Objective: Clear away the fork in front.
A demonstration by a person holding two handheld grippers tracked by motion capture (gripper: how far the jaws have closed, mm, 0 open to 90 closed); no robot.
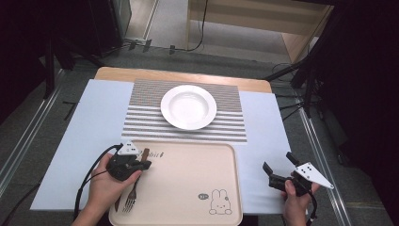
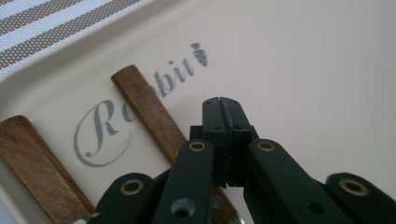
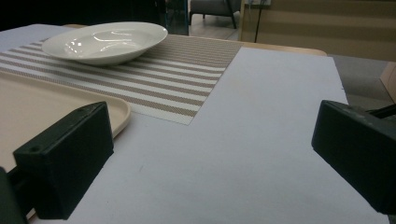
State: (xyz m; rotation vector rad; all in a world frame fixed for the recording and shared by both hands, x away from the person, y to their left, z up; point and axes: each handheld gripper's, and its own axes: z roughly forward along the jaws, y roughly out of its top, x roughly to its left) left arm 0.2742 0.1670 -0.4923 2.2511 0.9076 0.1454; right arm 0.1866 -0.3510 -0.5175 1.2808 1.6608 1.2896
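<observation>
Beige tray fills the tabletop's near edge; white bowl waits on the striped mat behind. Fork lies at the tray's left edge beneath the left gripper, jaws closed empty, likely approaching; right gripper idles open

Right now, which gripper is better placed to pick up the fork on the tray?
Left. The left gripper sits over the tray's left edge, right above the fork and the wooden handles, jaws shut. The right gripper, open, is off the tray's opposite side.
</observation>
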